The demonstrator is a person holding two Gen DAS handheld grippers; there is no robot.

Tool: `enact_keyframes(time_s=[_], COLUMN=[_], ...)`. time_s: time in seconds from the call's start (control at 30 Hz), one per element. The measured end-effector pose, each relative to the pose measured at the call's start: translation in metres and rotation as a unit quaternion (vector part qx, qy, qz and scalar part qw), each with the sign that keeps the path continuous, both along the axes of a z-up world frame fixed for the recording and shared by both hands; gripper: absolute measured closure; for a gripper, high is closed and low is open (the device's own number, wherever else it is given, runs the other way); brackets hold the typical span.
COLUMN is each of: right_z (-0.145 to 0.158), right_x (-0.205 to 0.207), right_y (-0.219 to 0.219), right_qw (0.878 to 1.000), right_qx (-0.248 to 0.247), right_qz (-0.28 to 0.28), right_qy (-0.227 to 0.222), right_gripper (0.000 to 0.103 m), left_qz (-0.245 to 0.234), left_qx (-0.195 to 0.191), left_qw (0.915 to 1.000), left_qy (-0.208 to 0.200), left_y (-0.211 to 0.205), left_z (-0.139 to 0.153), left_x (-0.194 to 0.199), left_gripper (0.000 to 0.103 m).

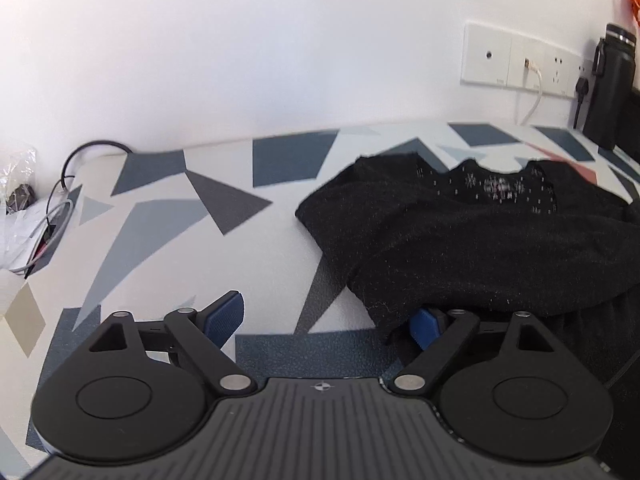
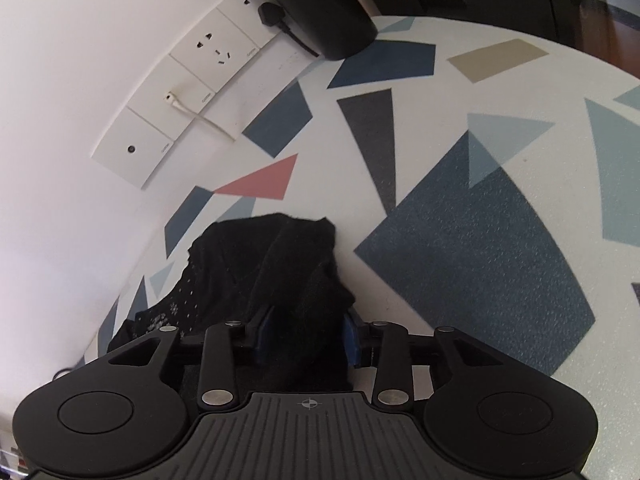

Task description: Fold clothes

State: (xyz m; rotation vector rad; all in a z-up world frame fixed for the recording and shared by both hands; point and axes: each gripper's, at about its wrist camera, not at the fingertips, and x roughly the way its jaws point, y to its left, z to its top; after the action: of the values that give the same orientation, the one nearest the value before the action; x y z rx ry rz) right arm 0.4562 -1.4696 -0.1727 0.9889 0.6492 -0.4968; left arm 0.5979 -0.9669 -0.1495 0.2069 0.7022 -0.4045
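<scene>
Black knit garment (image 2: 296, 280) is clamped between right gripper (image 2: 306, 332) pads; left gripper (image 1: 326, 318) is spread wide beside its edge

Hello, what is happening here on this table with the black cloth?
A person is folding clothes with two handheld grippers. A black knitted garment lies bunched on the patterned table, near the wall sockets. The right gripper has cloth bunched between its jaws, though whether they are truly clamped is hard to tell. The left gripper is open at the garment's near edge; one blue pad sits under the hem, the other over bare table. No neat fold is visible yet.
</scene>
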Motion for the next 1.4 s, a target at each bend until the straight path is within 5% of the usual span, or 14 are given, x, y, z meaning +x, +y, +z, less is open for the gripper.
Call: enact_keyframes(time_s=[0.1,0.4,0.5,0.6,0.7,0.93,1.13,1.23,1.33,1.4], right_z=[0.010,0.093,0.122,0.135,0.108,0.007,0.014,0.008,0.014,0.021], right_x=[0.003,0.074,0.084,0.074,0.057,0.007,-0.011,-0.011,-0.017,-0.013], right_y=[-0.002,0.034,0.039,0.035,0.023,0.012,0.021,0.024,0.020,0.018], right_qw=[1.000,0.988,0.979,0.971,0.981,0.999,0.996,0.994,0.991,0.987], right_qx=[-0.011,-0.059,-0.080,-0.117,-0.093,-0.022,-0.072,-0.083,-0.112,-0.142], right_qz=[-0.002,0.085,0.098,0.089,0.073,0.036,0.046,0.036,0.022,0.038], right_qy=[-0.001,-0.116,-0.163,-0.188,-0.156,0.000,0.013,0.055,0.064,0.066], right_gripper=[0.094,0.095,0.095,0.095,0.095,0.095,0.091,0.073,0.065,0.064], left_qz=[-0.002,0.003,0.064,0.070,0.076,0.023,-0.022,-0.041,-0.037,-0.008], left_qx=[0.011,0.020,-0.015,-0.010,-0.006,0.041,0.046,0.041,0.004,-0.058], left_qw=[0.9999,0.9990,0.9969,0.9969,0.9967,0.9986,0.9987,0.9981,0.9991,0.9980], left_qy=[-0.003,-0.040,-0.042,-0.035,-0.028,-0.023,0.001,0.017,0.021,0.025], left_y=[-0.004,-0.013,0.006,0.015,0.025,0.017,0.019,0.025,0.042,0.061], left_z=[0.001,0.007,0.016,0.011,0.006,-0.002,-0.004,-0.001,0.006,0.011], left_x=[-0.001,-0.004,0.006,0.009,0.012,-0.003,-0.005,-0.008,-0.015,-0.017], left_gripper=[0.016,0.016,0.016,0.016,0.016,0.016,0.016,0.016,0.016,0.016])
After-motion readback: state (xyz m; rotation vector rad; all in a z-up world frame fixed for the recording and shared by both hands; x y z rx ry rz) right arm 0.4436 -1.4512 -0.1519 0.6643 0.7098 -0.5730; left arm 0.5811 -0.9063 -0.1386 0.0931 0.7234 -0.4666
